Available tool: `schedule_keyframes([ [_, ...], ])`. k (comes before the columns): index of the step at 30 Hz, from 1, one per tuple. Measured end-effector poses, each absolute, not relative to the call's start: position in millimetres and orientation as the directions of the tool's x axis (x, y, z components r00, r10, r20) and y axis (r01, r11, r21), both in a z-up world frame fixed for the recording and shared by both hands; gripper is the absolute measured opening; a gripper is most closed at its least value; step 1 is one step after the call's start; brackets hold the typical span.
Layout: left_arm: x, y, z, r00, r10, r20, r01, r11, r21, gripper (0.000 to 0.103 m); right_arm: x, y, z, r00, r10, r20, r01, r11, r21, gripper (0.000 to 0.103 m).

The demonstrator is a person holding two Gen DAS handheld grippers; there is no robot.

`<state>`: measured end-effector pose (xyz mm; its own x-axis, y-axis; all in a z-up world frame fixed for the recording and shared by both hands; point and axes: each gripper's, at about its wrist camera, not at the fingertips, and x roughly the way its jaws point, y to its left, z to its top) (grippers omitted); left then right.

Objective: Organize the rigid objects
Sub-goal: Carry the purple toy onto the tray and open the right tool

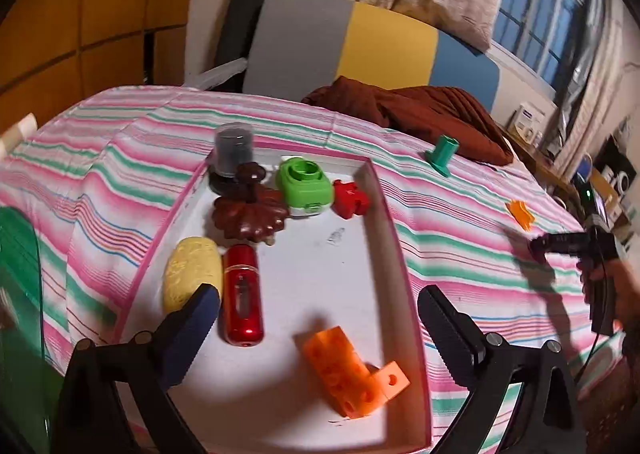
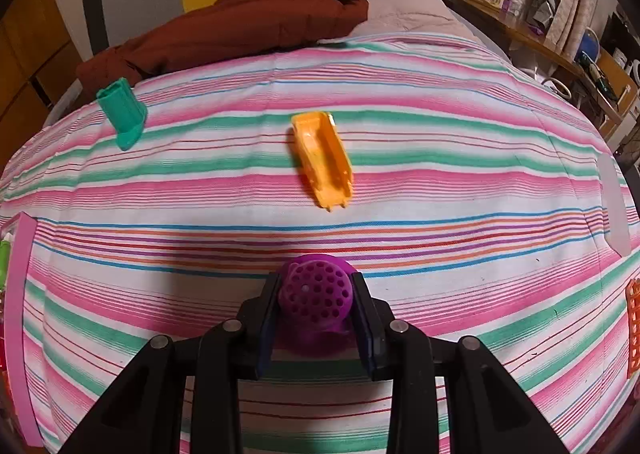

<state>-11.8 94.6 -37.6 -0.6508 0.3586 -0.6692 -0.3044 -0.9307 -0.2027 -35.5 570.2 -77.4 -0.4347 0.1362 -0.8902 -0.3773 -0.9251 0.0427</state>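
The left gripper [image 1: 320,318] hangs over a shallow white box with a pink rim [image 1: 394,250], its jaws spread wide with nothing pressed between them; an orange perforated block [image 1: 352,370] lies on the box floor below the gap. Also in the box are a red cylinder [image 1: 243,294] beside a yellow oval piece [image 1: 190,274], a brown flower-shaped item [image 1: 250,210], a green toy [image 1: 306,184], a red brick [image 1: 350,198] and a dark capped container [image 1: 233,150]. The right gripper [image 2: 316,304] is clamped on a purple perforated object [image 2: 316,298] above the striped bedcover [image 2: 440,214]. A yellow-orange scoop-like toy [image 2: 322,158] and a teal peg with a flat base [image 2: 122,114] lie loose on the cover, well apart.
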Motion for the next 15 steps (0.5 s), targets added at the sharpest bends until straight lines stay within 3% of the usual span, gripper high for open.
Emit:
schedule_keyframes([
  [15, -1, 102, -38, -0.642, 0.385, -0.663, -0.358, -0.915, -0.185, 0.102, -35, 491, -61, -0.504, 0.121, -0.855, -0.237, -0.972, 0.002, 0.033],
])
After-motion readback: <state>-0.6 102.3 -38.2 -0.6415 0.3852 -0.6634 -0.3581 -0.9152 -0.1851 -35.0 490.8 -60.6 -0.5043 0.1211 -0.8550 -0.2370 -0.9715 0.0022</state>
